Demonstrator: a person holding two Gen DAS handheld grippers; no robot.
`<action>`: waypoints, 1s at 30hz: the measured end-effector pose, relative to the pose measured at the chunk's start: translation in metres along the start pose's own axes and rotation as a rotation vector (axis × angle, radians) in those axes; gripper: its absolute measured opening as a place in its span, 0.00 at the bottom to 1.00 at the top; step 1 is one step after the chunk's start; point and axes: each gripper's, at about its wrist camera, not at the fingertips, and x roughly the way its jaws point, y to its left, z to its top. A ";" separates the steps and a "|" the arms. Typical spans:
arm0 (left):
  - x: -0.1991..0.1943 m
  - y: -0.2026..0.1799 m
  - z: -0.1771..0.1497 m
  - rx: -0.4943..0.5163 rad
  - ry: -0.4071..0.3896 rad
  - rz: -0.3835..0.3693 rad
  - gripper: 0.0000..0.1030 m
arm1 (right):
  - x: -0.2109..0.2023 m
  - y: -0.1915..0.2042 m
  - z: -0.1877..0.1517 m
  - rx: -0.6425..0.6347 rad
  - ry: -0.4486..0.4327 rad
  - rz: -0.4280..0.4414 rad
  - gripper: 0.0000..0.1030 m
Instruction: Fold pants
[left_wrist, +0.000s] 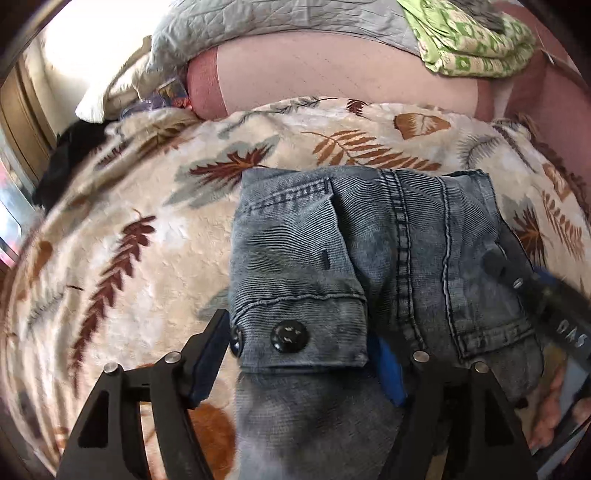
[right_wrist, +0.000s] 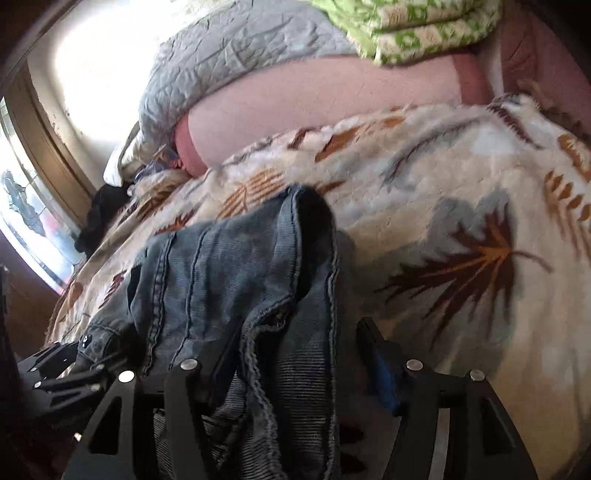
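Blue-grey denim pants (left_wrist: 369, 236) lie folded on a leaf-print blanket (left_wrist: 147, 221). The waistband flap with two dark buttons (left_wrist: 289, 335) sits between the fingers of my left gripper (left_wrist: 297, 332). Its blue pads stand at either side of the flap, and I see no pinch in the cloth. In the right wrist view, a bunched edge of the pants (right_wrist: 258, 277) runs between the fingers of my right gripper (right_wrist: 280, 354). A dark gap shows beside its right blue pad (right_wrist: 384, 373). Both grippers look open. The right gripper (left_wrist: 517, 280) also shows over the pants' right side in the left wrist view.
Behind the blanket lies a pink sheet (left_wrist: 332, 74), with a grey quilt (left_wrist: 258, 26) and a green patterned cloth (left_wrist: 472, 40) at the far end. A dark garment (left_wrist: 70, 158) lies at the far left by a bright window (right_wrist: 22, 206).
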 end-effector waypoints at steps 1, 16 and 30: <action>-0.008 0.002 -0.002 -0.009 -0.007 0.009 0.71 | -0.008 0.002 0.000 -0.017 -0.023 -0.016 0.65; -0.195 0.020 -0.053 -0.037 -0.314 0.135 0.83 | -0.225 0.056 -0.047 -0.128 -0.307 0.002 0.75; -0.297 0.036 -0.076 -0.078 -0.458 0.108 0.89 | -0.318 0.120 -0.062 -0.229 -0.417 -0.088 0.80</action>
